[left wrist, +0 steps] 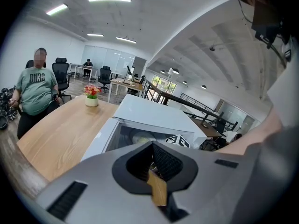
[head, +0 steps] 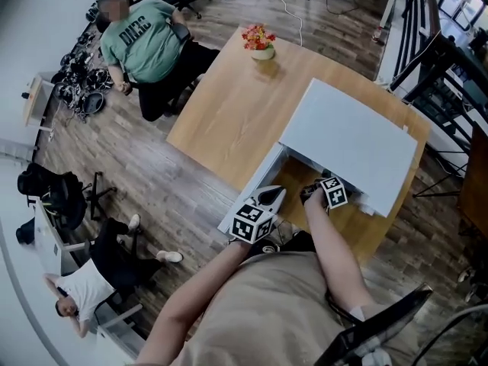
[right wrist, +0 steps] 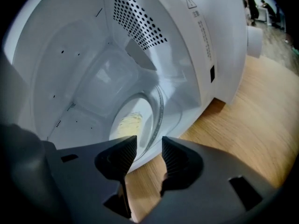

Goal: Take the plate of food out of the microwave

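The white microwave (head: pixel 351 139) stands on the wooden table (head: pixel 229 113) with its door (head: pixel 263 178) swung open to the left. Inside it lies a pale plate (right wrist: pixel 135 120) carrying yellow food (right wrist: pixel 125 124); the left gripper view shows this plate (left wrist: pixel 139 136) dimly through the opening. My right gripper (right wrist: pixel 148 146) is at the mouth of the cavity, open, its jaws apart just short of the plate's near rim and touching nothing. In the head view the right gripper (head: pixel 316 191) sits at the opening. My left gripper (left wrist: pixel 153 148) is shut and empty, held near the door (left wrist: pixel 100 141).
A small pot of flowers (head: pixel 259 43) stands at the table's far end. A person in a green shirt (head: pixel 145 44) sits beyond the table, another person (head: pixel 84 288) sits at lower left. Chairs, cables and railings surround the table.
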{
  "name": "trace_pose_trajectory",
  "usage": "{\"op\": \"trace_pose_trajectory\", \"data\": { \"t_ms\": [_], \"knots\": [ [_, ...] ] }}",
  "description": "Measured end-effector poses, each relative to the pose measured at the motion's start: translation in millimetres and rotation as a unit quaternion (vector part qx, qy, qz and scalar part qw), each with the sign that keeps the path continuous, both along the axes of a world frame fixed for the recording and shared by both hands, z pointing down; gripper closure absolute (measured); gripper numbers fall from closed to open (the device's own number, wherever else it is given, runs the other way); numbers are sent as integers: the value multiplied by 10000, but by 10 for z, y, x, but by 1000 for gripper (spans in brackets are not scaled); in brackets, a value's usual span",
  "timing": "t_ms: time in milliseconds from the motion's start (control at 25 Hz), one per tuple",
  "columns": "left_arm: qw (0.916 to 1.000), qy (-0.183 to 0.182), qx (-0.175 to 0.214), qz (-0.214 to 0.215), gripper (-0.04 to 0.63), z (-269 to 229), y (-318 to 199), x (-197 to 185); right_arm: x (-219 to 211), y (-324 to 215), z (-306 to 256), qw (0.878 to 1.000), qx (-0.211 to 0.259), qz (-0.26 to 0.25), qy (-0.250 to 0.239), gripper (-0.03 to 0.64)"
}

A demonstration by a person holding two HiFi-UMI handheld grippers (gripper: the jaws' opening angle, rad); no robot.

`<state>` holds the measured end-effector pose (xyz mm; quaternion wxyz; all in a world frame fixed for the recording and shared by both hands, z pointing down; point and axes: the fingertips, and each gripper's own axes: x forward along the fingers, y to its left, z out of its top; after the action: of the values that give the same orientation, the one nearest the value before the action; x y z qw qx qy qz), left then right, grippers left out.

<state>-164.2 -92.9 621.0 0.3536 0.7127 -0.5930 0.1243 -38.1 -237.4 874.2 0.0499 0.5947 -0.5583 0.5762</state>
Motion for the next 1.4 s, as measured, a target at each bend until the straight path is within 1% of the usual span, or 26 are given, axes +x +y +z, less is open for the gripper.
{"op": "trace_pose_trajectory", "data": {
  "t_ms": [160,280,360,400,520,680,840,960,1120,1400],
  "knots": [
    [10000,-50,48,49,591,-26,37,-139,6,-16,29,9995,-129,119,268,454],
    [9999,-104,76,74,591,-83,91,-262,-18,-11,5,9994,-90,77,321,461],
    [9998,-103,96,106,591,-101,122,-306,-4,-10,-20,9995,-17,87,303,531],
    [9998,-101,106,140,591,-104,131,-319,11,-5,-25,9996,4,153,249,534],
    [9994,-114,143,287,591,-110,149,-341,46,38,-7,9993,62,382,9,545],
    [9988,-114,171,447,591,-129,169,-363,22,140,-30,9974,183,534,-440,561],
    [9977,-61,157,656,591,-146,182,-291,123,215,-129,9933,361,684,-862,580],
    [9966,-62,161,805,591,-159,180,-249,131,234,-204,9874,526,791,-1268,591],
    [9948,-65,162,1001,591,-140,166,-157,119,211,-311,9759,770,917,-1825,598],
    [9928,-77,197,1182,591,-183,217,-66,158,275,-467,9619,963,993,-2360,601]
  ]
}}
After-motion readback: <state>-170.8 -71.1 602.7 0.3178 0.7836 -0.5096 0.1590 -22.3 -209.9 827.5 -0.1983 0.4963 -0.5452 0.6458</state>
